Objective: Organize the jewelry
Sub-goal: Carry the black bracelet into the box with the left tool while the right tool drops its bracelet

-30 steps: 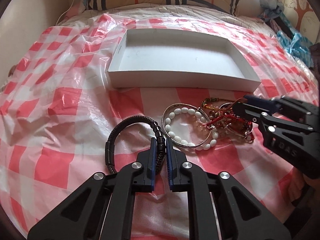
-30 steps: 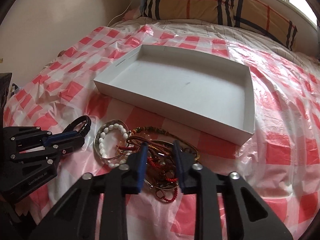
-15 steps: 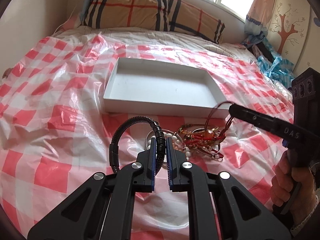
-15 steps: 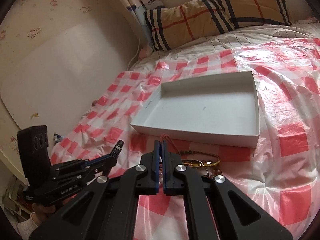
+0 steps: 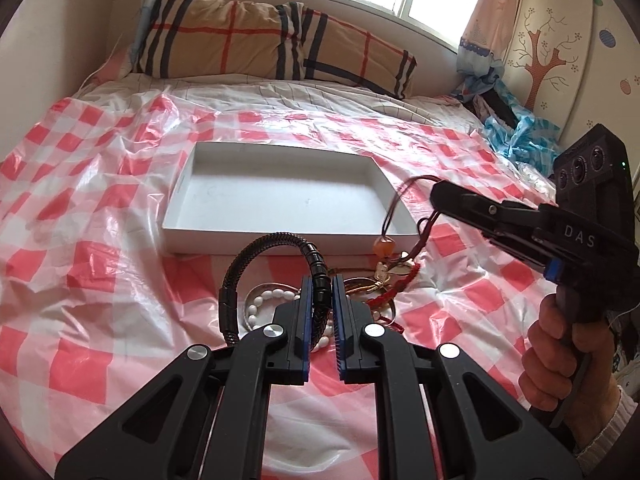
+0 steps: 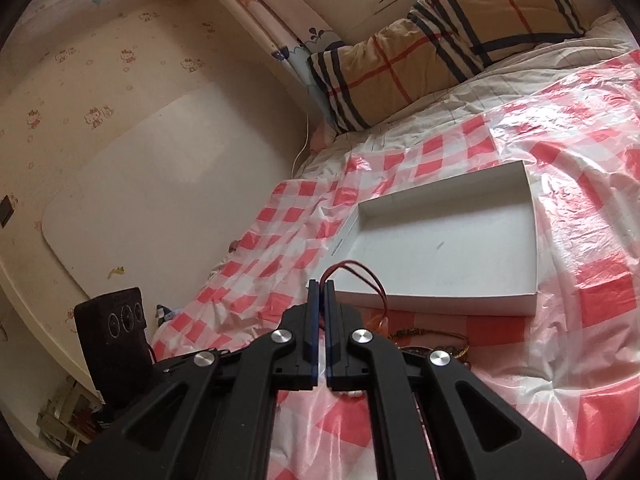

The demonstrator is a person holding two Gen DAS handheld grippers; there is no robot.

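Note:
My left gripper [image 5: 321, 285] is shut on a black braided bracelet [image 5: 256, 251] and holds it above the bed, in front of the white shallow box [image 5: 280, 196]. My right gripper [image 6: 321, 285] is shut on a dark red cord necklace [image 6: 362, 276]; it also shows in the left wrist view [image 5: 404, 196] with an orange bead [image 5: 384, 247] hanging near the box's right front corner. The box [image 6: 440, 248] holds nothing. A pile of jewelry [image 5: 376, 284] with a white bead bracelet [image 5: 264, 300] lies on the red checked plastic sheet below.
A plaid pillow [image 5: 260, 40] lies at the head of the bed. A blue plastic bag [image 5: 516, 136] sits at the far right. A wall [image 6: 140, 160] runs along the bed's left side. The sheet [image 5: 80, 200] is wrinkled.
Both grippers have risen from the pile. The left lifted the black bracelet. The right closed on the red cord and pulled it up, the bead now dangling.

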